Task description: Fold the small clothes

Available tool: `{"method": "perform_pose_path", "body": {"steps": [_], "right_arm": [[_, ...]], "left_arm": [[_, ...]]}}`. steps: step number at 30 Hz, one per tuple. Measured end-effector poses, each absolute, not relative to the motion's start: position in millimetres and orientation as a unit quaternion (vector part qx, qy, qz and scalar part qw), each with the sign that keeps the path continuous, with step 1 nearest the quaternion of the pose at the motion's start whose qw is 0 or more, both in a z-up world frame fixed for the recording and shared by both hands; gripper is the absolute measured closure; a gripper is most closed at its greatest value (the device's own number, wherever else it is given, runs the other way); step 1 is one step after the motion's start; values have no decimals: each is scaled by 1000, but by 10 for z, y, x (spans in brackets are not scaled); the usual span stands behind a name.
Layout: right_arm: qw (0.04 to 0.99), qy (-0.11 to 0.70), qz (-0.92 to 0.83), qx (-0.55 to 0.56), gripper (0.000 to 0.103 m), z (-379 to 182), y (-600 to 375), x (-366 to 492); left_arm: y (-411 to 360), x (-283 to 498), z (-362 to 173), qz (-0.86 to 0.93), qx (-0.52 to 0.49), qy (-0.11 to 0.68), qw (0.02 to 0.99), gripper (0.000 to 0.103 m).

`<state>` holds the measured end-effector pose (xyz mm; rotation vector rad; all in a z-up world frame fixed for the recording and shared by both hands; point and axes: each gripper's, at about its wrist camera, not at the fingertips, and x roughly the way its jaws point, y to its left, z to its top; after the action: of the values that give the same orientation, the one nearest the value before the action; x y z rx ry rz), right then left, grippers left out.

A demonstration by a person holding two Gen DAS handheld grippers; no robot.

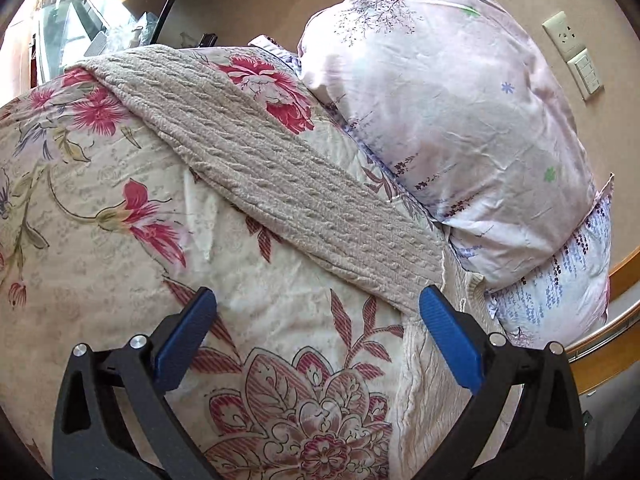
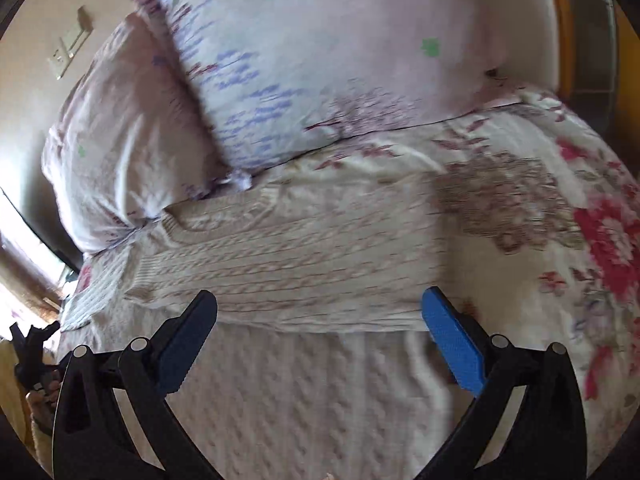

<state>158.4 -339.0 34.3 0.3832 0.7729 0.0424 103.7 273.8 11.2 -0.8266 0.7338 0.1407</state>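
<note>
Beige cable-knit sweater [image 1: 280, 184] lies flat on the floral bedspread [image 1: 100, 208], running as a long strip from far left to near right in the left wrist view, its near end reaching toward the pillows. Left gripper [image 1: 318, 304] hangs over the bedspread with jaws spread wide, nothing between them; its right blue pad [image 1: 448, 340] sits just beside the sweater's near edge, can't tell if it touches. Right gripper [image 2: 320, 304] also released, jaws wide apart and empty, above the sweater [image 2: 304, 264], which here shows a folded layer with a horizontal edge crossing between the fingers and more knit below it. This view is motion-blurred. Two pale pink printed pillows stacked at the far side: top pillow [image 1: 440, 92] leans on the lower pillow [image 1: 560, 280], both touching the bedspread and close to the sweater. Wall switch plate [image 1: 576, 56] on the beige wall at far right. Wooden bed frame edge [image 1: 608, 344] at right.
</note>
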Motion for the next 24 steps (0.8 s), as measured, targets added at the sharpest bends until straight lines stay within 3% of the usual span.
{"method": "perform_pose_path", "body": {"steps": [8, 10, 16, 18, 20, 24], "right_arm": [[892, 283, -54, 349, 1, -94, -4611, 1209], [877, 293, -48, 378, 1, -208, -4676, 1184], [875, 299, -28, 379, 1, -231, -4612, 1227], [876, 302, -26, 375, 1, -231, -4599, 1234], [876, 304, -24, 375, 1, -239, -4595, 1240], [875, 301, -20, 379, 1, -248, -4591, 1226]], "left_arm": [[2972, 1313, 108, 61, -473, 361, 802, 3], [3045, 1360, 91, 69, -484, 355, 797, 8], [3256, 1424, -45, 95, -508, 336, 787, 50], [3302, 1437, -115, 100, -515, 336, 782, 74], [3347, 1435, -182, 103, -523, 332, 778, 86], [3380, 1445, -217, 107, -537, 323, 772, 95]]}}
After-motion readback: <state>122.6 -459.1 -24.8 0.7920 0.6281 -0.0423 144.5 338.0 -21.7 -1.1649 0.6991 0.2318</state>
